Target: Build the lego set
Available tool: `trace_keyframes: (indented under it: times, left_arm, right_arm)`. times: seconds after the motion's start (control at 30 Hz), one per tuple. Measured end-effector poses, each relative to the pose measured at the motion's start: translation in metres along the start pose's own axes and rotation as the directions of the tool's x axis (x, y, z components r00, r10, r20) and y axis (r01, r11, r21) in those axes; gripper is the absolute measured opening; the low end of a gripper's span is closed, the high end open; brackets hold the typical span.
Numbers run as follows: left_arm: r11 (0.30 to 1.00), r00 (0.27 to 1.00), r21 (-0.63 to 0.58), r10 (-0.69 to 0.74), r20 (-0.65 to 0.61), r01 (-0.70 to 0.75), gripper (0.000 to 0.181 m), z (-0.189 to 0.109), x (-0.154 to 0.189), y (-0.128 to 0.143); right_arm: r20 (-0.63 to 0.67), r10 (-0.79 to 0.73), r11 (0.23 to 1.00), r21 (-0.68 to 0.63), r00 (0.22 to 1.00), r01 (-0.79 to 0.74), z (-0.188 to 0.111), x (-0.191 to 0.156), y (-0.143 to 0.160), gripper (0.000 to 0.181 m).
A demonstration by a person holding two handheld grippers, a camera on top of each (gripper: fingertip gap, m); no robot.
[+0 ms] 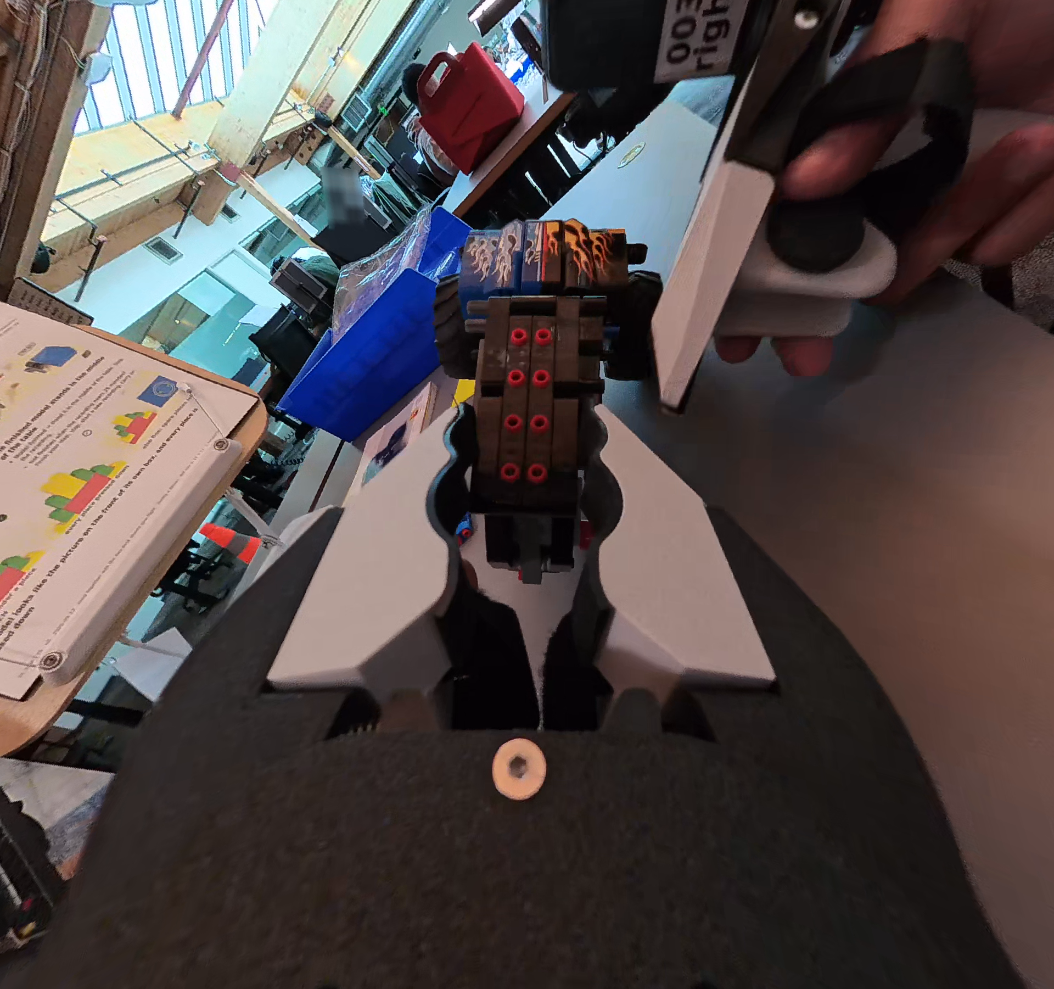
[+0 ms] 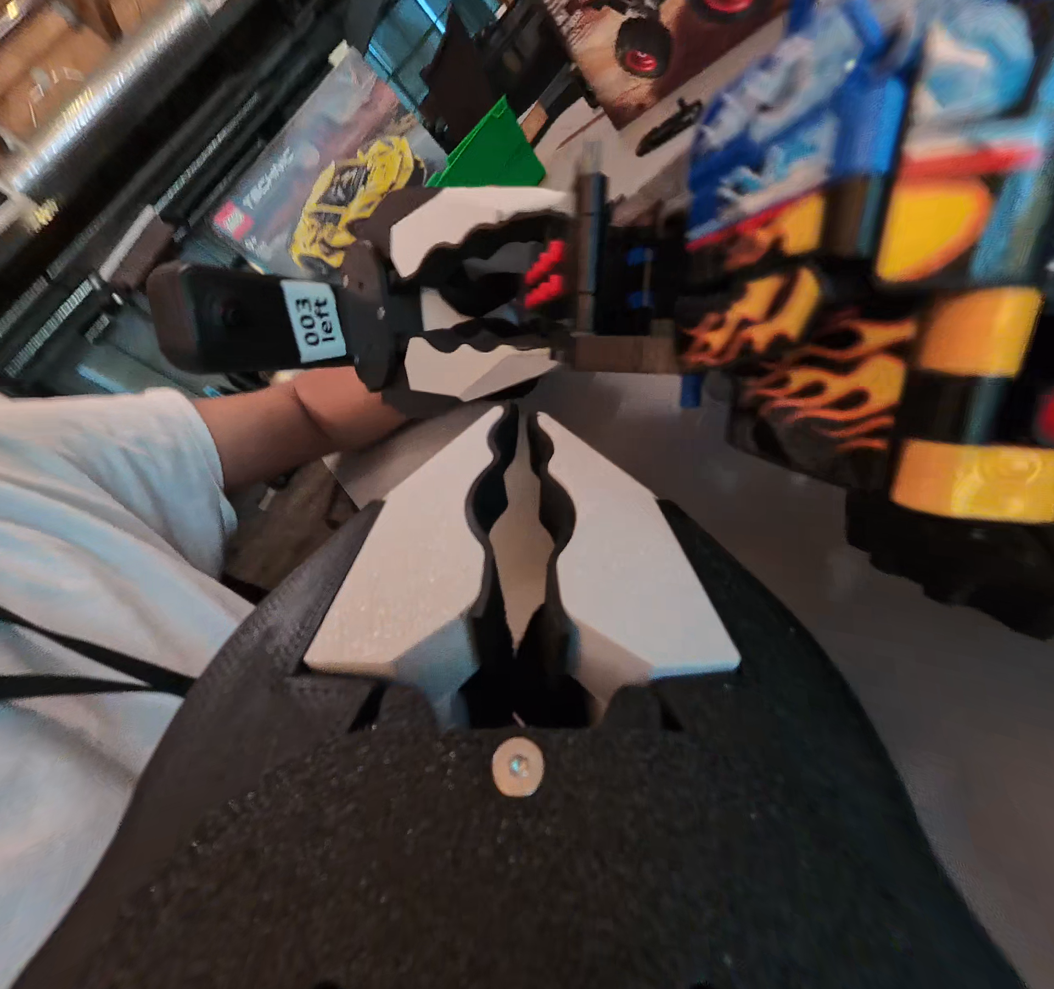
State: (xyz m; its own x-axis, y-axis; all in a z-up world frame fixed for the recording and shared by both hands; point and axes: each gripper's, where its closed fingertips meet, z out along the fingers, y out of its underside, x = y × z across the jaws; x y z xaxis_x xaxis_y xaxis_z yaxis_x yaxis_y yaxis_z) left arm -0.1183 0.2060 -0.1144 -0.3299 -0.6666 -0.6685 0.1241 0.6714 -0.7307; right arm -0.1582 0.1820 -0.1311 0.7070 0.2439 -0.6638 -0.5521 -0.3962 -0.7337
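My left gripper point(image 1: 527, 437) is shut on a brick-built toy truck point(image 1: 536, 368). Its pads press on both sides of the dark underside chassis, which has two rows of red pins. The truck's black tyres and flame-patterned blue and black body point away from me. The right wrist view shows the same grasp from the side: the left gripper point(image 2: 564, 282) clamps the chassis of the truck point(image 2: 827, 334), held above the grey table point(image 2: 713, 476). My right gripper point(image 2: 522, 419) is shut with nothing between its fingers, just below the left gripper. It also shows at the upper right of the left wrist view point(image 1: 673, 402), held by a hand.
Blue bins point(image 1: 371, 357) stand behind the truck, and a board with a printed instruction sheet point(image 1: 102, 476) is at the left. A red box point(image 1: 467, 100) sits on a far table. Toy set boxes point(image 2: 342, 185) point(image 2: 656, 9) and a green bin point(image 2: 490, 163) stand beyond the table. Across from one pair of fingers to the other is roughly 5 cm.
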Motion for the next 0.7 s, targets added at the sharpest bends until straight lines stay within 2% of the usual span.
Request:
trace_keyframes:
  times: [0.1,0.2,0.33,0.4,0.47,0.53,0.6,0.63,0.7]
  left_arm:
    - [0.993,0.993,0.0,0.115,0.007,-0.115,0.036,-0.001,0.008,0.0]
    - [0.956,0.956,-0.032,0.292,0.025,-0.291,0.035,0.001,0.018,0.006]
    - [0.894,0.895,-0.094,0.443,0.049,-0.437,0.035,0.003,0.021,0.015]
    - [0.88,0.883,-0.128,0.466,0.055,-0.457,0.035,0.004,0.019,0.02]
    - [0.87,0.875,-0.158,0.48,0.054,-0.468,0.035,0.004,0.018,0.026]
    - [0.87,0.882,-0.187,0.47,0.038,-0.456,0.035,0.006,0.019,0.032]
    - [0.872,0.891,-0.227,0.452,0.034,-0.434,0.035,0.009,0.02,0.036]
    - [0.869,0.896,-0.26,0.442,0.027,-0.421,0.035,0.009,0.02,0.041]
    - [0.867,0.907,-0.297,0.421,0.006,-0.4,0.035,0.008,0.023,0.049]
  right_arm:
    - [-0.047,-0.188,0.982,-0.02,0.981,0.187,-0.012,-0.011,-0.007,0.026]
    - [-0.197,-0.4,0.913,0.001,0.895,0.408,-0.033,-0.013,-0.033,0.024]
    - [-0.347,-0.537,0.835,-0.086,0.769,0.544,-0.048,0.0,-0.047,0.023]
    - [-0.455,-0.583,0.784,-0.098,0.673,0.613,-0.058,0.007,-0.056,0.019]
    - [-0.555,-0.593,0.761,-0.148,0.584,0.632,-0.069,0.022,-0.06,0.027]
    - [-0.546,-0.613,0.743,-0.152,0.571,0.652,-0.068,0.02,-0.055,0.027]
    - [-0.528,-0.632,0.733,-0.166,0.568,0.66,-0.064,0.014,-0.048,0.042]
    - [-0.526,-0.663,0.706,-0.202,0.533,0.679,-0.062,0.013,-0.044,0.046]
    - [-0.552,-0.724,0.618,-0.254,0.413,0.744,-0.065,0.008,-0.042,0.046]
